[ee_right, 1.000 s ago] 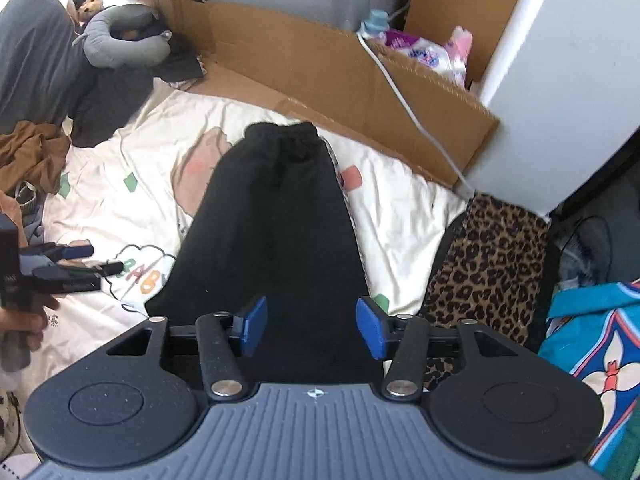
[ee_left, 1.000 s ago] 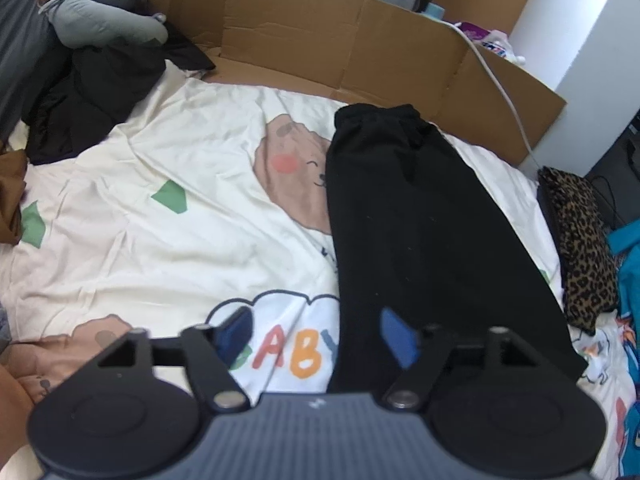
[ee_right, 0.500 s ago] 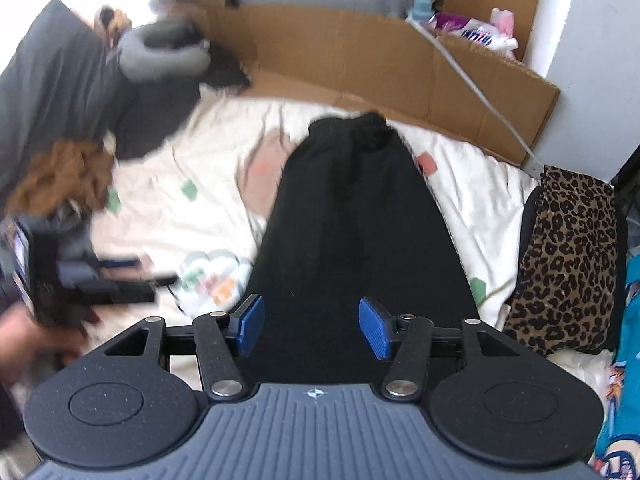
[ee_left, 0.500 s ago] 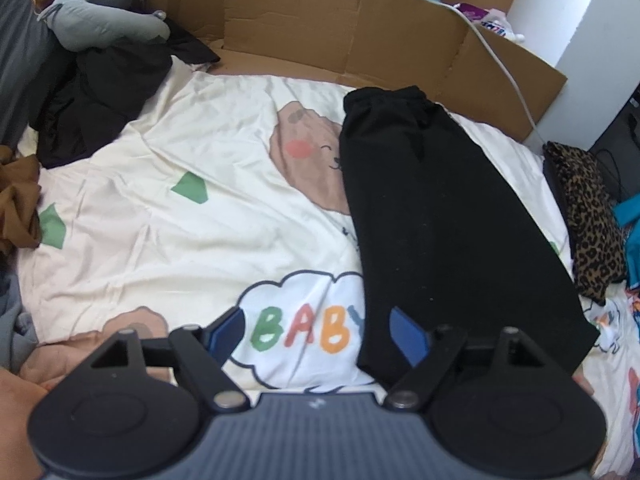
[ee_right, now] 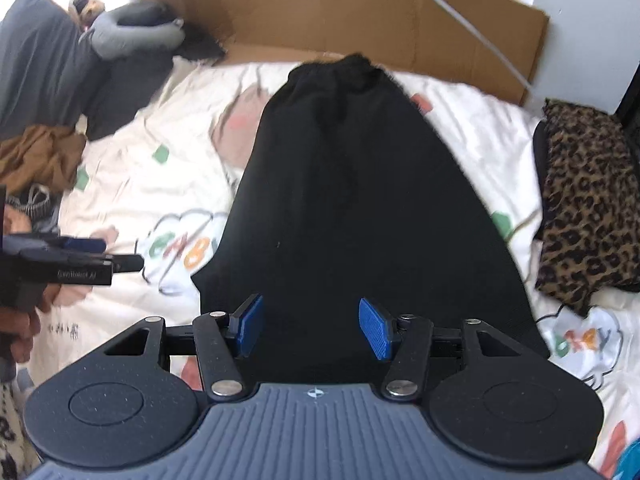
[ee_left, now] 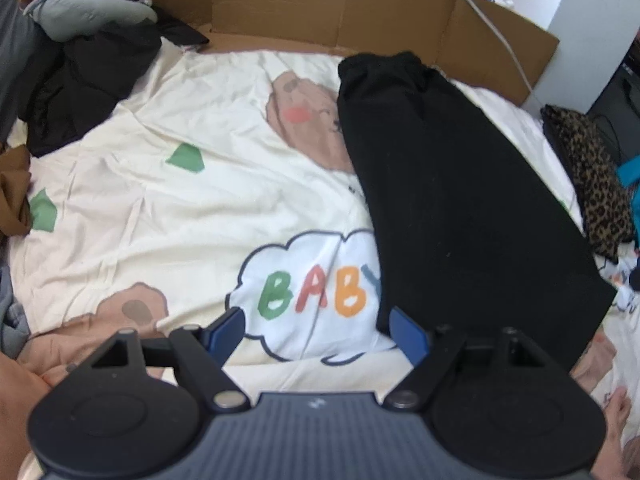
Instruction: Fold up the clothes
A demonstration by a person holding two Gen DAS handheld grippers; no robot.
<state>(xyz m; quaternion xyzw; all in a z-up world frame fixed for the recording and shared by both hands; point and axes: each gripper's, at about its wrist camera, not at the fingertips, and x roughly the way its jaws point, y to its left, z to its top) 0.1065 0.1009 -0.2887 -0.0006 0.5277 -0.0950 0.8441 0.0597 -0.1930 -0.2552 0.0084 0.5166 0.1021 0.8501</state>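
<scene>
You've got the long black fabric garment (ee_right: 360,208) laid flat and lengthwise on the cream cartoon-print bedsheet (ee_left: 192,208), gathered waistband at the far end by the cardboard, wide hem nearest you. Looks like trousers already doubled leg on leg, though I can't say for sure. Laid out straight like that, it's set up for a fold end to end.

Your right gripper (ee_right: 312,326) hangs over the near hem, jaws spread, nothing between the blue pads, black cloth showing through the gap. Your left gripper (ee_left: 316,332) hovers at the garment's left near corner, jaws spread wider, one pad over the "BABY" cloud print (ee_left: 316,292), the other right at the black edge. Neither is pinching anything. One gripper per corner is the sensible setup: lift both together and the hem travels level.

Around you: flattened brown cardboard sheets (ee_left: 340,4) fence the far side of the bed, a leopard-print cloth (ee_right: 588,208) lies just beside the garment on the right, and dark and brown clothes (ee_left: 80,80) are heaped at far left. No basket or box holding anything in sight.
</scene>
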